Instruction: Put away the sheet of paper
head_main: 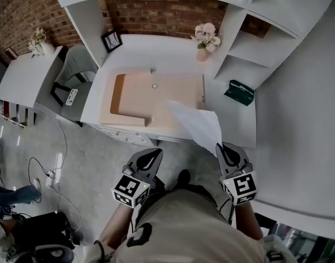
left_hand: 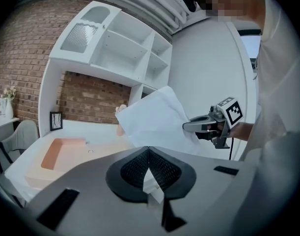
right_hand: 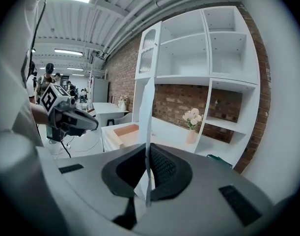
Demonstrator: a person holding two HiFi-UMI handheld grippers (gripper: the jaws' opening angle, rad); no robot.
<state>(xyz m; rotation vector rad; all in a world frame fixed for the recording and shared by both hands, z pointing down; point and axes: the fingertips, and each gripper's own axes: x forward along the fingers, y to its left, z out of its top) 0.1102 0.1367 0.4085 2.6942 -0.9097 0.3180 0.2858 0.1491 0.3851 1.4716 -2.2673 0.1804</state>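
Right gripper was clamped on the sheet of paper, hiding its lower corner. Left gripper had its jaws together, empty. Paper masked the peach desk surface's front corner.

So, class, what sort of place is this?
Probably a home-office set inside a larger hall: a white desk with shelves against a brick wall, a flower vase, yet exposed ceiling pipes.

I am holding my left gripper forward with jaws pressing together, my right gripper level beside it, its jaws pinching the sheet of paper edge-on.
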